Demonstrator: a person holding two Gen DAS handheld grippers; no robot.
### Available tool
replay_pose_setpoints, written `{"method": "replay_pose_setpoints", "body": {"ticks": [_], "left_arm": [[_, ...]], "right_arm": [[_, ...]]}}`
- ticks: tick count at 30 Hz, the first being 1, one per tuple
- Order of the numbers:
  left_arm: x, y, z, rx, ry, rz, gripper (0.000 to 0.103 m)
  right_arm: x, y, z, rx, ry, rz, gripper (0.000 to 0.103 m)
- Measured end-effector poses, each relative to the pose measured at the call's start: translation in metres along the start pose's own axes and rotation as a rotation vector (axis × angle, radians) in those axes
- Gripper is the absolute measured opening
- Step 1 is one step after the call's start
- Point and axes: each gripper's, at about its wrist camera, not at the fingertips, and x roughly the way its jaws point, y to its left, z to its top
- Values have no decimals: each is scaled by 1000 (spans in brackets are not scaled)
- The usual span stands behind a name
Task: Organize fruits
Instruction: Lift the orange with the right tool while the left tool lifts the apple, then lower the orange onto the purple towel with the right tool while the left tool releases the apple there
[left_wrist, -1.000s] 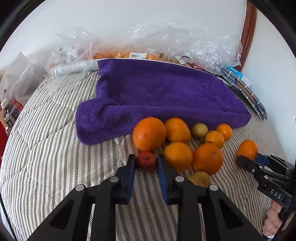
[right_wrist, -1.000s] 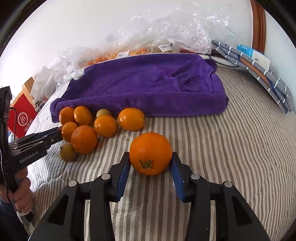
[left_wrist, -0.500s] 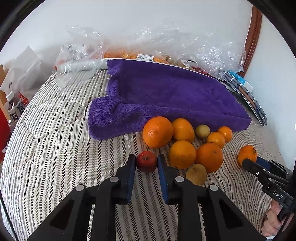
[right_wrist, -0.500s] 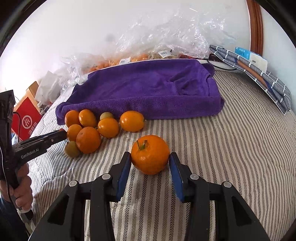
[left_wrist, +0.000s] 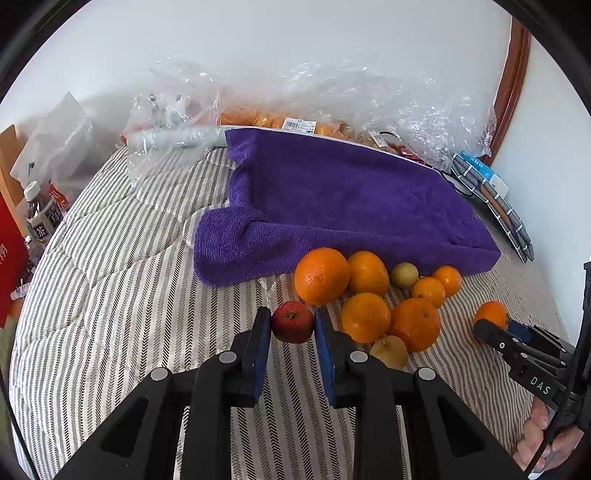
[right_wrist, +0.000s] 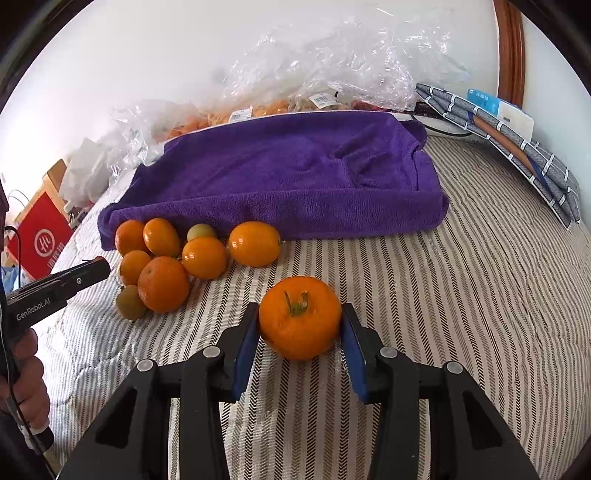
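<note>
Bed: I work over a grey-and-white striped quilt (right_wrist: 480, 295), folded purple terry towel (right_wrist: 295, 177) at the back.
Pile: against the towel's front edge, I count seven round orange citrus (left_wrist: 321, 275) and two small yellow-green fruits (left_wrist: 404, 274).
Right gripper (right_wrist: 301, 328): part-open jaws clamp one stemmed orange mandarin (right_wrist: 300, 317), apart from the pile.
Left gripper (left_wrist: 291, 325): jaws nearly closed, pinching one small red apple (left_wrist: 293, 322), just beside the pile.
Risk: I judge the apple's narrow pinch may slip if twisted; swinging either fruit into the pile could scatter it across the soft quilt.
</note>
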Motion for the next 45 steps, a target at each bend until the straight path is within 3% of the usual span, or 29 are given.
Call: {"method": "replay_pose_setpoints", "body": {"ticks": [6,8,12,18,20,22,23,29,32,35,45], "left_arm": [[-16,-6,20,-11,-12,-8,23],[-24,-8,30,-18,-28,-21,23],[-34,-16,46,2,-58,-28,23],[-35,-16,44,15,-68,-11,23],[-32,-15,41,10,-56,-14,23],[-28,-15,39,13,-48,-11,23],[-27,-14,37,13,-45,-7,23],[-21,-14,36,9,-36,-3,23],[-19,-15,36,13,-34,3,23],[-18,-16,38,11,-34,1,23],[-12,-20,64,-1,-59,-18,23]], "right_arm": [[-26,-4,16,9,-46,-24,42],[-37,-6,25,13,-73,-27,33],[-50,-6,47,8,-99,-14,32],[-25,-11,37,-8,-20,-27,34],[-18,-14,30,2,-2,-31,39],[-12,-15,24,3,1,-26,53],[-10,-15,22,3,1,-21,53],[15,-9,14,-1,31,-25,52],[16,-5,13,-20,13,-59,43],[13,-9,15,3,16,-15,42],[-22,-15,58,13,-73,-26,42]]}}
